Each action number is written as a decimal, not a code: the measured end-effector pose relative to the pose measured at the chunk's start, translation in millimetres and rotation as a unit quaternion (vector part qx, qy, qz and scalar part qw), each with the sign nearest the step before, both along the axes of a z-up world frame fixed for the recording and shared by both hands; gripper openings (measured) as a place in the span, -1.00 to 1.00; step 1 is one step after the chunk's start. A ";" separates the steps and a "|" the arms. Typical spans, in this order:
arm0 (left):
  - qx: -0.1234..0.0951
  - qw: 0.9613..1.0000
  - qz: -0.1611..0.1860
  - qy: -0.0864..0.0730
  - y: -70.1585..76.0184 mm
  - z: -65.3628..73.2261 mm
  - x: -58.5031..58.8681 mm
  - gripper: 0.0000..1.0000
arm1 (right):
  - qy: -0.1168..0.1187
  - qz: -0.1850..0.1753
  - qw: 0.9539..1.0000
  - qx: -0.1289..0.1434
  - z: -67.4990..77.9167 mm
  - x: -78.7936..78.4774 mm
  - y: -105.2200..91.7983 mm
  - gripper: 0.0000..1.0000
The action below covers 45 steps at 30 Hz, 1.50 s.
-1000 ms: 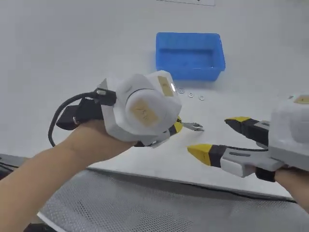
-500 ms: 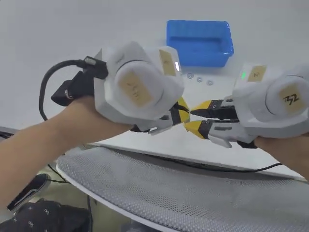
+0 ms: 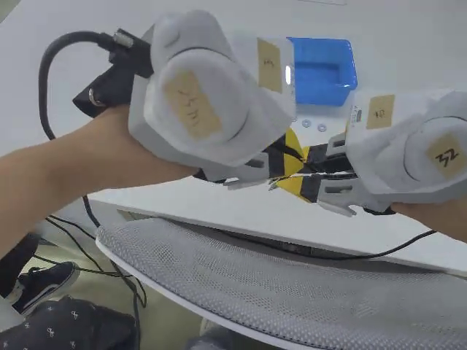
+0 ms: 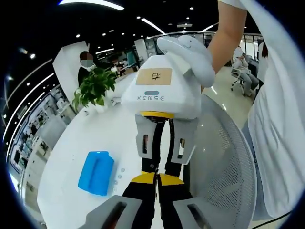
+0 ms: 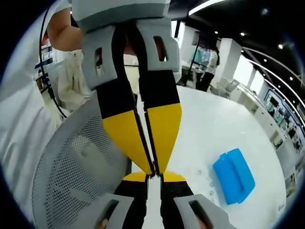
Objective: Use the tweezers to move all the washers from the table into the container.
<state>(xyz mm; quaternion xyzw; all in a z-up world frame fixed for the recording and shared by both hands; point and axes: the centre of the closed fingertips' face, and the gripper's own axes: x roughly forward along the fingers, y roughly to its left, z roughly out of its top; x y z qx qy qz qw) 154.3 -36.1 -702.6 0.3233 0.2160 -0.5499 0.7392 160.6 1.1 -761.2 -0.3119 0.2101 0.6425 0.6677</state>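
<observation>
Head view: a white table spans the top and a mesh chair the bottom. The container sits upper right, with washers on the table just below it. At centre the left gripper and right gripper meet tip to tip, with a thin strip, likely the tweezers, between them.

Left gripper view: its jaws, at the bottom, are clenched.

Right gripper view: the left's jaws pinch a thin dark strip at centre. I cannot tell whether the right's own jaws grip it. If the left lets go early, the tweezers may drop onto the chair.
</observation>
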 end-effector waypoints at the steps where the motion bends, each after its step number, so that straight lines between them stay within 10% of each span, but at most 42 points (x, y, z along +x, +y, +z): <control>1: -0.003 1.000 -0.007 -0.005 -1.2 2.3 -0.6 -1.00 | -0.004 -0.001 1.000 0.007 4.6 0.4 0.4 -0.89; 25: -0.017 0.999 -0.007 -0.044 1.7 7.3 -0.9 -1.00 | -0.022 0.005 0.999 0.025 20.2 -1.3 3.6 -0.83; 45: -0.006 1.000 0.016 -0.025 8.7 -17.2 1.4 -1.00 | -0.044 0.027 0.999 -0.009 -16.6 6.7 3.2 -0.93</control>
